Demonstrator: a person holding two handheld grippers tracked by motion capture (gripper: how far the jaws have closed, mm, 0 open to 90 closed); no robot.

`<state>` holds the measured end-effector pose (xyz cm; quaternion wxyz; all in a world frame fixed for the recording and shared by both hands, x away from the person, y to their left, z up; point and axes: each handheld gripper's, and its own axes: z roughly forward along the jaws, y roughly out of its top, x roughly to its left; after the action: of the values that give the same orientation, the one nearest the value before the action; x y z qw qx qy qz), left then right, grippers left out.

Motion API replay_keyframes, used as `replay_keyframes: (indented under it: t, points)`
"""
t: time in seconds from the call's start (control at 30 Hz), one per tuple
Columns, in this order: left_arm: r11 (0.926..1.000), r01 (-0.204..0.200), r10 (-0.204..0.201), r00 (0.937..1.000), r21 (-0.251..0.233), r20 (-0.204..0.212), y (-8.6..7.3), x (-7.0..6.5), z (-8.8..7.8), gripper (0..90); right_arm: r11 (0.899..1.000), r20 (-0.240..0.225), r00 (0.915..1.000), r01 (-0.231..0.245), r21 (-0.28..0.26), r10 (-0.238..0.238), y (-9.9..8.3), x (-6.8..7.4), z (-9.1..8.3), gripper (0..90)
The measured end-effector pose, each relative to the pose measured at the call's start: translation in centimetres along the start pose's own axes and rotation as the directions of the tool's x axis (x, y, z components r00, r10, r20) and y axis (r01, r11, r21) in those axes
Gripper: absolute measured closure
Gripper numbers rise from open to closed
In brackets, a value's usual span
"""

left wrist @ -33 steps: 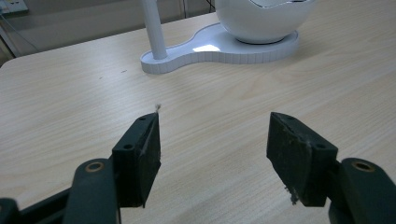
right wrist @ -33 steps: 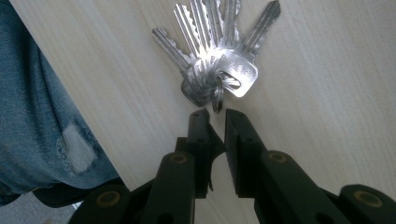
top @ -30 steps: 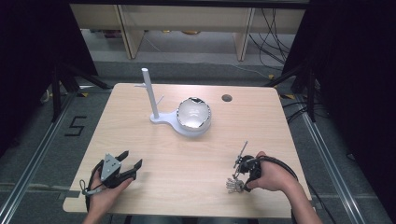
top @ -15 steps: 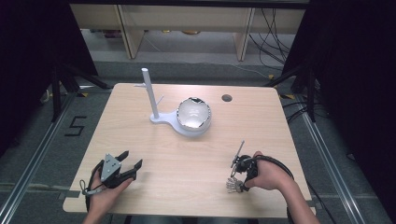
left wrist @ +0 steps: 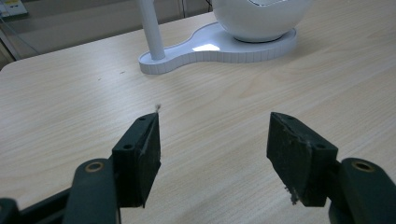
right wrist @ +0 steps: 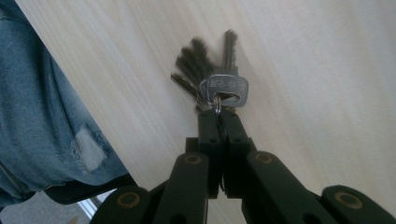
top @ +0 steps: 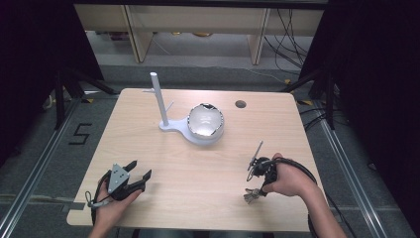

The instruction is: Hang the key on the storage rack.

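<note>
right gripper (right wrist: 218,112): jaws have just closed, clamped on key ring
bunch of keys (top: 251,195): hanging at table's (top: 148,148) near right corner
left gripper (left wrist: 212,140): jaws apart, near left corner
white stand (top: 198,130): toward far edge

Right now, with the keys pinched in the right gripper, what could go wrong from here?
The right gripper grips the bunch of keys only by its thin ring, at the very jaw tips; the loose keys may swing and the ring could slip out. If they are headed for the white stand, its post and the bowl sit close together, so a swinging bunch might knock either.
</note>
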<state>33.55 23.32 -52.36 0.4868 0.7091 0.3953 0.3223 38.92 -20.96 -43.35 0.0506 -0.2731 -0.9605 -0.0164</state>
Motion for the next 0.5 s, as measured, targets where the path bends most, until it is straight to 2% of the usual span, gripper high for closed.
replay_keyframes:
  t: [0.03,0.07,0.13,0.17,0.23,0.3,0.33,0.37,0.4,0.43,0.47,0.5]
  points:
    - [1.0000,0.001,-0.001,1.0000,0.000,0.000,0.0,0.0,0.0,34.9,1.000,0.010,0.9999,-0.008,-0.004,0.008,0.0,0.0,-0.6,89.4]
    - [1.0000,0.001,-0.001,1.0000,0.000,0.000,0.0,0.0,0.0,34.9,1.000,0.012,0.9999,0.011,-0.018,-0.011,0.0,-0.1,-0.8,89.5]
    - [1.0000,0.001,-0.001,1.0000,0.001,0.001,0.0,0.0,0.0,34.9,0.999,0.024,0.9995,-0.022,-0.031,0.022,0.0,0.1,-1.3,89.5]
    - [1.0000,0.001,-0.001,1.0000,0.006,-0.001,0.0,0.0,-0.1,34.8,0.999,0.031,0.9995,-0.005,-0.036,0.007,0.1,-0.1,-1.5,89.5]
    - [1.0000,0.001,-0.001,1.0000,0.006,-0.001,0.0,0.0,-0.1,34.8,0.998,0.038,0.9992,-0.011,-0.056,0.013,0.1,-0.1,-1.8,89.5]
    - [1.0000,0.001,-0.002,1.0000,0.002,0.001,0.0,0.0,0.0,34.8,0.999,0.044,0.9988,-0.019,-0.049,0.021,0.1,-0.2,-2.0,89.5]
    - [1.0000,0.001,-0.001,1.0000,-0.001,0.000,0.0,0.0,0.0,34.8,0.998,0.043,0.9989,-0.018,-0.063,0.021,0.1,-0.3,-2.3,89.5]
    - [1.0000,0.001,-0.001,1.0000,-0.001,0.000,0.0,0.0,0.0,34.8,0.997,0.045,0.9989,0.010,-0.078,-0.007,0.1,-0.6,-2.4,89.5]
    - [1.0000,0.001,-0.001,1.0000,-0.001,0.000,0.0,0.0,0.0,34.8,0.997,0.045,0.9989,0.010,-0.078,-0.007,0.1,-0.6,-2.4,89.5]
    - [1.0000,0.001,-0.001,1.0000,0.000,0.000,0.0,0.0,0.0,34.9,0.995,0.054,0.9984,-0.014,-0.094,0.019,0.1,-0.5,-2.8,89.5]
    - [1.0000,0.001,-0.001,1.0000,0.000,0.000,0.0,0.0,0.0,34.9,0.995,0.054,0.9984,-0.014,-0.094,0.019,0.1,-0.5,-2.8,89.5]
    - [1.0000,-0.001,0.001,1.0000,0.000,0.001,0.0,0.0,0.0,34.9,0.991,0.057,0.9963,-0.058,-0.122,0.065,0.1,-0.3,-3.3,89.5]
